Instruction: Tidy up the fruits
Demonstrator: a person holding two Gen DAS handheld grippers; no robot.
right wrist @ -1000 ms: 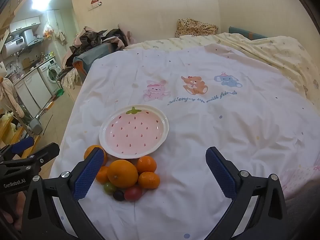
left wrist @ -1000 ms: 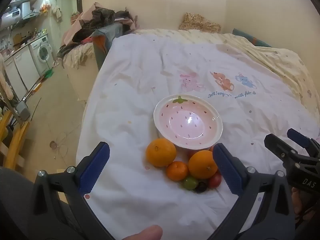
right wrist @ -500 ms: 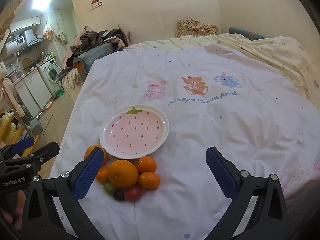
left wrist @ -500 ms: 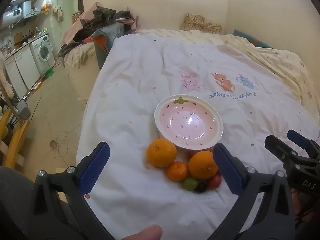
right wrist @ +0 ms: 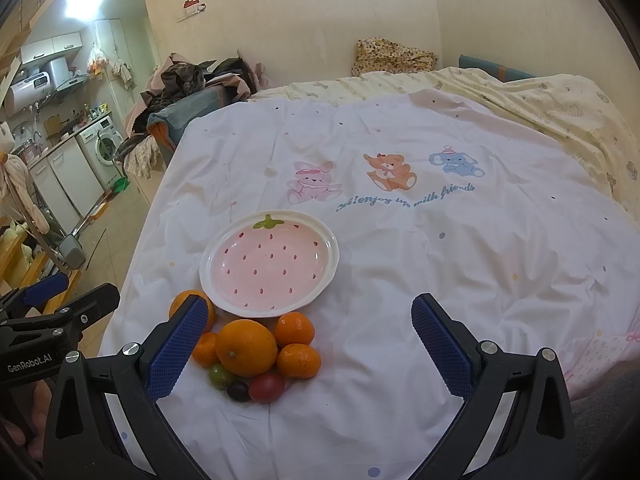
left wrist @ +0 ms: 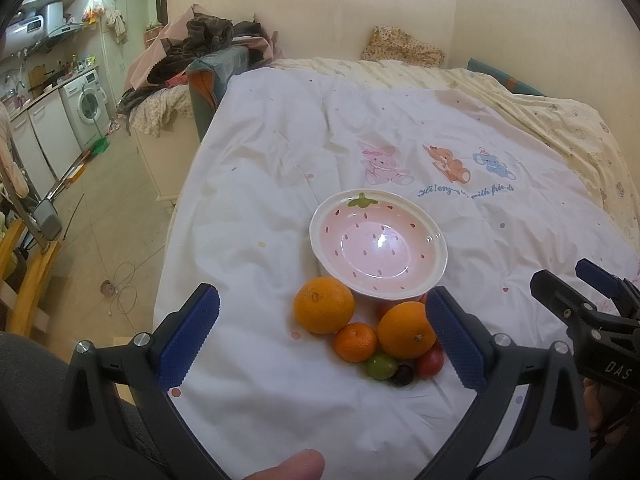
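A pink strawberry-patterned bowl [left wrist: 378, 248] [right wrist: 270, 264] sits empty on a white printed bedsheet [left wrist: 400, 168]. Just in front of it lies a cluster of fruit: a big orange [left wrist: 324, 305], another orange [left wrist: 406, 330] [right wrist: 245, 347], small mandarins [left wrist: 355, 342] [right wrist: 294, 329], a green tomato [left wrist: 381, 365], a dark grape [right wrist: 238, 391] and a red tomato [right wrist: 267, 387]. My left gripper [left wrist: 320, 344] hovers open above the fruit. My right gripper [right wrist: 308, 350] is open too, over the fruit's right side. Neither holds anything.
The bed's left edge drops to a tiled floor [left wrist: 100, 248]. A pile of clothes [left wrist: 200, 40] lies at the far left corner, and a yellow blanket [right wrist: 540, 108] covers the back right. A kitchen with a washing machine [left wrist: 90, 108] stands at the far left.
The left wrist view has crept slightly forward toward the bowl and fruit. The right gripper has barely moved. Both stay open and empty.
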